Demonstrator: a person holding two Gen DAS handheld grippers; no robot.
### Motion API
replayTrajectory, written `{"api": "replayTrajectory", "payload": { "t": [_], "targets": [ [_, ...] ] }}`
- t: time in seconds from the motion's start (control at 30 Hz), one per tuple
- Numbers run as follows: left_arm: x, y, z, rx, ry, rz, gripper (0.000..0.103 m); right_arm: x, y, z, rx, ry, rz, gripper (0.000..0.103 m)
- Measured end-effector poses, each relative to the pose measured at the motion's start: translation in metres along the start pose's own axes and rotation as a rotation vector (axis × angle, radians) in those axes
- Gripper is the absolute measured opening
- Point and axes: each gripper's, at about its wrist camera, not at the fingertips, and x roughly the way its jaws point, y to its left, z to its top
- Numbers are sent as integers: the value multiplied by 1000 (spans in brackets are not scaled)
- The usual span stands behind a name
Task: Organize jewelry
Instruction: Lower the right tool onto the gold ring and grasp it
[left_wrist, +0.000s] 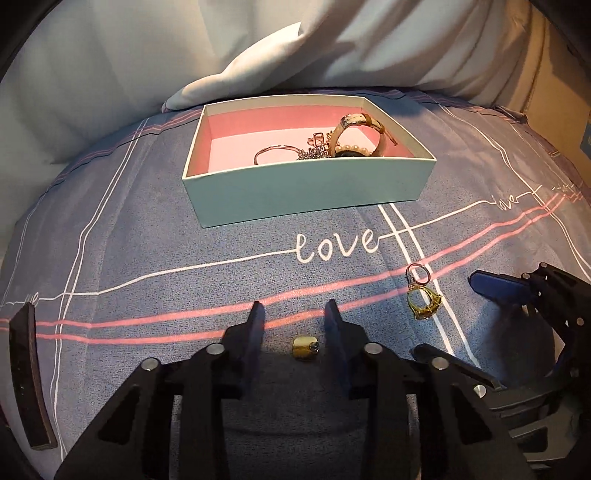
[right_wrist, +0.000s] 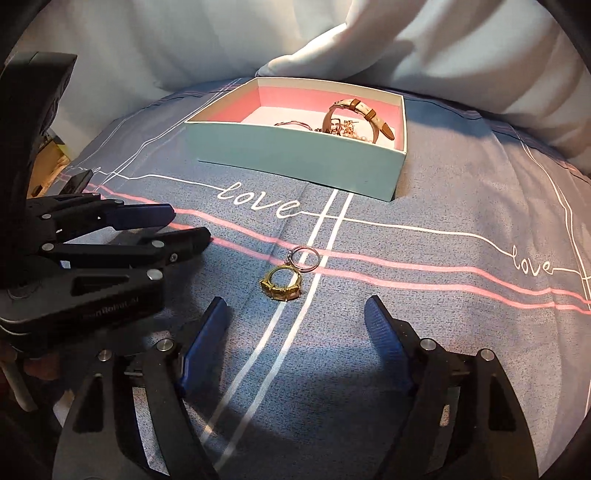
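Observation:
My left gripper (left_wrist: 295, 317) points down at the blue bedspread with its jaws a little apart. A small plain gold ring (left_wrist: 305, 347) lies between the fingers, nearer the right one, and neither pad presses on it. Further right lie a gold ring with stones (left_wrist: 424, 304) (right_wrist: 282, 286) and, touching it, a thin silver ring (left_wrist: 418, 274) (right_wrist: 304, 258). My right gripper (right_wrist: 297, 314) (left_wrist: 443, 314) stands wide open just short of these two rings, empty. In the right wrist view the left gripper (right_wrist: 190, 223) hides the plain ring.
A teal box (left_wrist: 306, 188) (right_wrist: 295, 155) with a pink inside stands further back, holding a beige-strapped watch (left_wrist: 364, 129) (right_wrist: 360, 107), a thin bangle (left_wrist: 271, 151) and other pieces. White pillows (left_wrist: 258, 66) lie behind it. A dark flat strip (left_wrist: 27, 376) lies at the far left.

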Motion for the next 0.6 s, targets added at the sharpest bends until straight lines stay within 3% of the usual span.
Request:
{"api": "replayTrajectory", "payload": {
  "t": [0.13, 0.17, 0.23, 0.27, 0.3, 0.6],
  "targets": [
    [-2, 12, 3, -59, -1, -38, 5, 3, 4, 4, -12, 1, -2, 76],
    [-3, 14, 3, -70, -1, -49, 5, 4, 6, 6, -19, -3, -4, 71],
    [-6, 18, 4, -90, -7, -58, 4, 8, 9, 8, -34, 3, -2, 51],
    [-8, 19, 6, -96, -10, -63, 4, 8, 9, 9, -38, 2, 1, 33],
    [-11, 21, 7, -102, -15, -69, 4, 8, 10, 9, -38, 4, 6, 24],
    [-29, 35, 32, -168, -46, -140, 4, -14, 3, 12, 9, -46, 29, 24]
  ]
}}
